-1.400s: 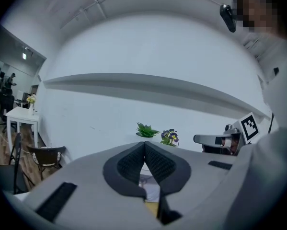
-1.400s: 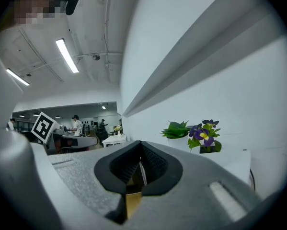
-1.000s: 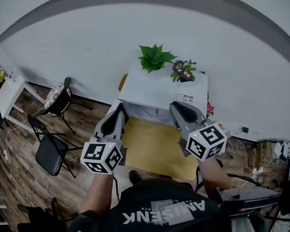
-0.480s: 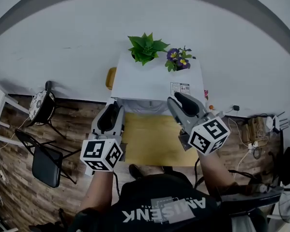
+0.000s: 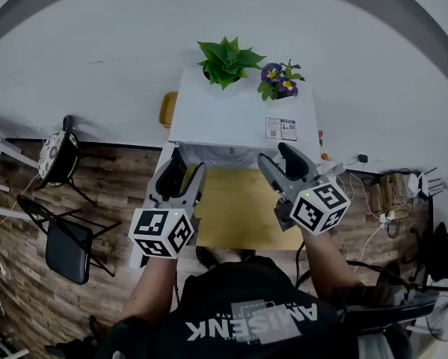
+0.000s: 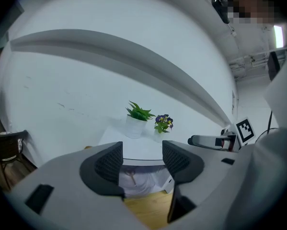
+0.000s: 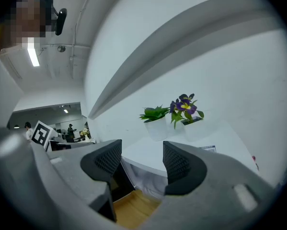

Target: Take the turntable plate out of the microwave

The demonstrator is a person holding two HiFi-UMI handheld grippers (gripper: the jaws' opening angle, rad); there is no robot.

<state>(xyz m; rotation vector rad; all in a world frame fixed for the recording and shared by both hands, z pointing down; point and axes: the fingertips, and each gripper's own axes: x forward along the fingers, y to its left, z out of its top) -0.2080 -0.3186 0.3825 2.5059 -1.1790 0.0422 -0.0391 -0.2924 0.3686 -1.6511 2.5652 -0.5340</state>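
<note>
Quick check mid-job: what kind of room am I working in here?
Probably an office or lab corner, not a home kitchen: a folding chair on wood-look flooring, loose cables, and a potted green plant and purple flowers on a white unit.

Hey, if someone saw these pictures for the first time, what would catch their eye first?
Probably the green plant and purple flowers, side by side on the white microwave against the wall. Nearer, the left tool and right tool, each bearing a black-and-white marker cube, point toward it above a yellow wooden surface; their jaws have just been opening, nothing between them.
</note>
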